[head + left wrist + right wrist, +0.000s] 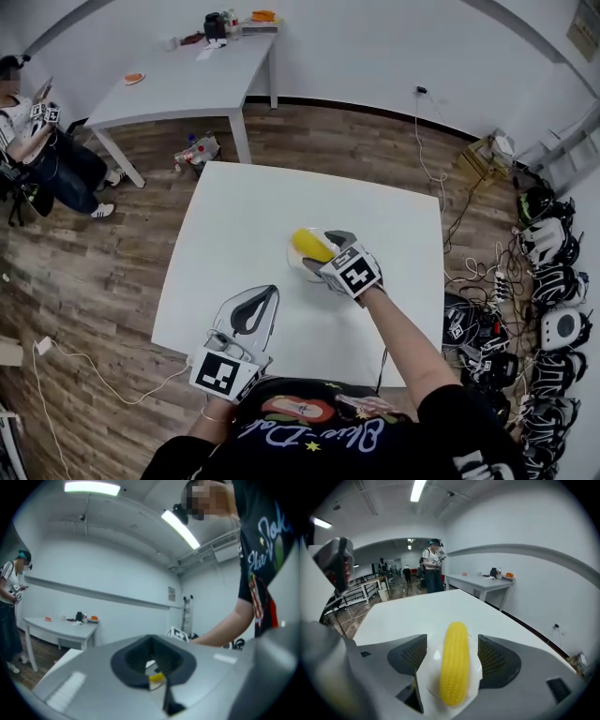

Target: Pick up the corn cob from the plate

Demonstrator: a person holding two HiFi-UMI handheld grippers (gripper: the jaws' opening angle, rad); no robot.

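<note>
A yellow corn cob (311, 245) lies on a small white plate (294, 262) near the middle of the white table (234, 211). My right gripper (323, 251) is tilted down over it. In the right gripper view the corn cob (454, 667) lies lengthwise between the two dark pads (494, 656), with a gap on each side. The plate (476, 679) shows beneath it. That right gripper (452, 645) is open. My left gripper (272, 291) hovers level over the table's near left part, its curved jaws meeting at the tips. The left gripper (150, 639) holds nothing.
A second white table (187, 80) with small items stands at the back left. A person (42, 150) sits at the far left. Cables and a row of headsets (553, 281) lie on the wooden floor to the right of the table.
</note>
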